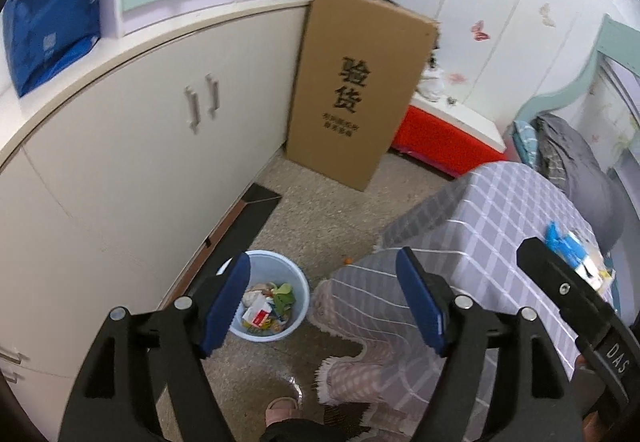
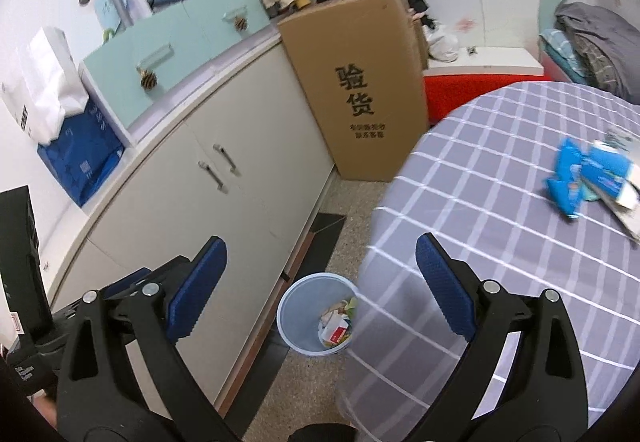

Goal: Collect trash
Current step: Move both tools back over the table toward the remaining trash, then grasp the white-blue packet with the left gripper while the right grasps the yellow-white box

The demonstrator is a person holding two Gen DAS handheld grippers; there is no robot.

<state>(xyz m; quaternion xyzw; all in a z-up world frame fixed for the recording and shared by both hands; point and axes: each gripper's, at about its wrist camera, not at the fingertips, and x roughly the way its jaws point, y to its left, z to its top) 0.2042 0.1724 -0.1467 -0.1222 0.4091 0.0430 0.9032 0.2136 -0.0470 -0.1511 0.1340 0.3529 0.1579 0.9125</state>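
both grippers empty, jaws wide: left gripper up over the floor by the bin, right gripper above the surface edge. bin sits on the floor between cabinet and surface, already holds some scraps/wrappers, so prob partly done. left to do: blue wrappers w/ some paper bits on the checked cloth, far right, well apart from both jaws. nothing gripped yet. cardboard box leaning at the back, not in the way.
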